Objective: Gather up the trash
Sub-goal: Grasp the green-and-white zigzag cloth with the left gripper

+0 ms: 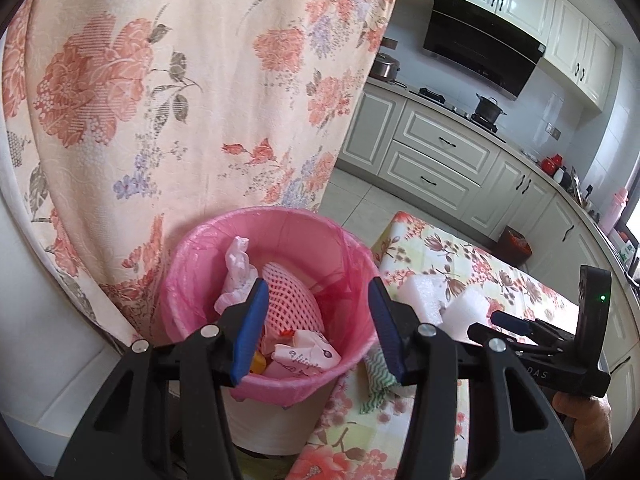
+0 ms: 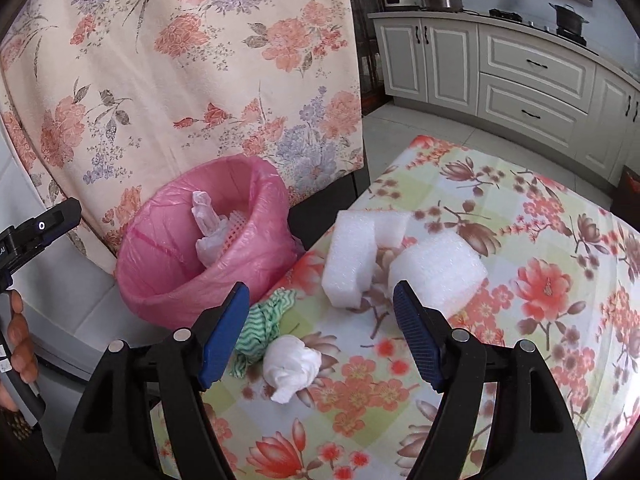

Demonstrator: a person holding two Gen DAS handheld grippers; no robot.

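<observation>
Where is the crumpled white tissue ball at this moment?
In the right wrist view, the tissue ball lies on the floral tablecloth between the open right gripper fingers, just right of the green-striped rag.

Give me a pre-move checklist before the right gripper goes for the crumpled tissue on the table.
1. right gripper open and empty: ok.
2. crumpled tissue lies between the right fingers' line, free of the pads: ok.
3. green-striped cloth touches the tissue's left side and may get pinched along: not ok.
4. pink-lined bin within view at the table edge, mouth unobstructed: ok.
5. left gripper open, empty, hovering above the bin's mouth, in the drop path: not ok.
6. foam blocks lie beyond the tissue, apart from it: ok.
</observation>
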